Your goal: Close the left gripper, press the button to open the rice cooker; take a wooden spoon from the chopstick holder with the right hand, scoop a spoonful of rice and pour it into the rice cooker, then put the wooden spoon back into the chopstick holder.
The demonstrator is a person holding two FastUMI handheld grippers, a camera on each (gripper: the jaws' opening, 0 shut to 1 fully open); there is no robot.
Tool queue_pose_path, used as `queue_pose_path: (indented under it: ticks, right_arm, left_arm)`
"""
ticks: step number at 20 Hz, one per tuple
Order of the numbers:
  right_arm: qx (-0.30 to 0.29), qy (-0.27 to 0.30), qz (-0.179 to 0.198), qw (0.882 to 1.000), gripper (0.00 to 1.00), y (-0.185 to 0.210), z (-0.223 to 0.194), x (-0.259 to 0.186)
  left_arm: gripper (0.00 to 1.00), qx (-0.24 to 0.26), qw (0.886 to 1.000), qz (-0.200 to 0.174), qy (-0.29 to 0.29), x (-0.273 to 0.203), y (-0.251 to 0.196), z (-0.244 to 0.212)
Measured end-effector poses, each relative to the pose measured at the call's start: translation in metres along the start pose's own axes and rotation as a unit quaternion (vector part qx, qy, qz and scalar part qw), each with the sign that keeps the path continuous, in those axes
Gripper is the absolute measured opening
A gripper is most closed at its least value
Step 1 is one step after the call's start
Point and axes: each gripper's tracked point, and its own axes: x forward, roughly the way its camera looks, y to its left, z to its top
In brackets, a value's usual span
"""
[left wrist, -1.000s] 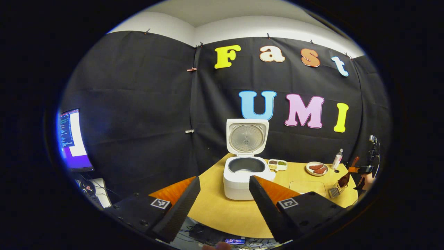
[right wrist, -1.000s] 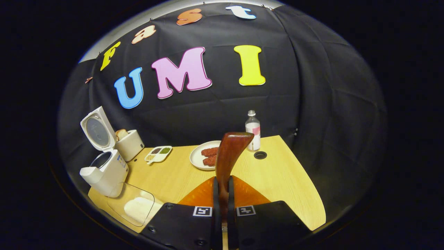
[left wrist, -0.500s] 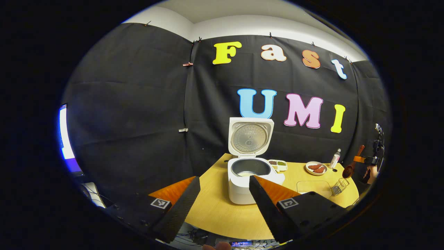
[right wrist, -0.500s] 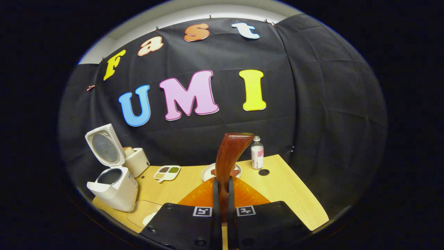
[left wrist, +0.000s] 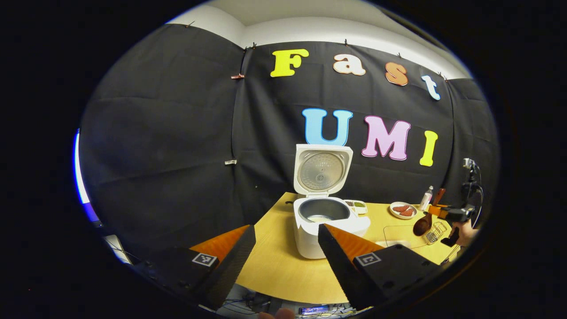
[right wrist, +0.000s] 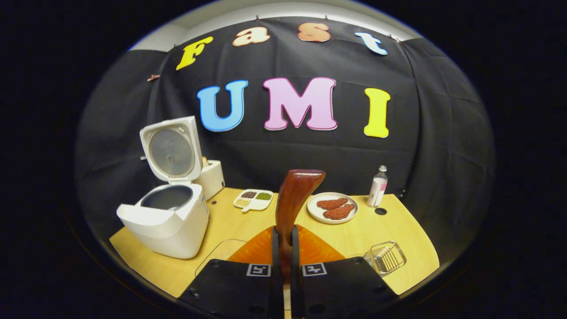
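Observation:
The white rice cooker (left wrist: 323, 230) stands on the wooden table with its lid (left wrist: 322, 170) up; the inner pot (left wrist: 322, 211) holds a little rice. My left gripper (left wrist: 283, 261) hovers open in front of it, off the table's near edge. Far right, the right gripper (left wrist: 451, 214) holds the wooden spoon (left wrist: 421, 225), bowl hanging down just left of the wire chopstick holder (left wrist: 436, 232). In the right gripper view my right gripper (right wrist: 283, 252) is shut on the spoon's handle (right wrist: 294, 199). The holder (right wrist: 385, 258) lies low to the right, the cooker (right wrist: 166, 226) to the left.
A clear tray with white rice (left wrist: 398, 238) sits between cooker and holder, its corner (right wrist: 221, 257) by my right fingers. Behind stand a plate of red meat (right wrist: 332, 207), a small bottle (right wrist: 378, 186), a compartment dish (right wrist: 252, 199) and a toaster (right wrist: 212, 177).
The spoon came up out of the wire holder and moved left toward the clear tray. The right gripper swung so that the holder and more of the cooker came into its view. The left gripper stayed open.

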Motion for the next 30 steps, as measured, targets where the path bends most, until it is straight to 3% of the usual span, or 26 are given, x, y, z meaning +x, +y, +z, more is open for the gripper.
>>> queue_pose_path:
  ticks: [8,12,15,18,21,25,30]
  right_arm:
    - [-0.078,0.035,-0.051,0.995,0.11,0.013,-0.057,0.043]
    - [-0.011,0.052,-0.051,0.997,0.11,0.027,-0.074,0.052]
    - [0.054,0.058,-0.007,0.997,0.11,0.062,-0.074,0.053]
    - [0.107,0.065,-0.003,0.992,0.11,0.068,-0.075,0.053]
    - [0.187,0.072,-0.011,0.98,0.11,0.053,-0.08,0.052]
    - [0.314,0.085,-0.023,0.945,0.11,0.029,-0.091,0.053]
    - [0.4,0.08,-0.019,0.913,0.11,0.017,-0.094,0.042]
  left_arm:
    - [0.98,-0.008,1.0,0.018,0.022,-0.004,0.033,-0.016]
    - [0.98,-0.018,0.999,0.026,0.028,-0.007,0.044,-0.023]
    - [0.98,-0.02,0.999,0.032,0.03,-0.011,0.049,-0.025]
    - [0.96,-0.017,0.999,0.033,0.028,-0.015,0.049,-0.024]
    - [0.96,-0.012,0.999,0.035,0.022,-0.019,0.049,-0.02]
    - [0.96,-0.025,0.999,0.029,0.024,-0.022,0.045,-0.02]
    - [0.96,-0.025,0.999,0.016,0.02,-0.017,0.035,-0.018]
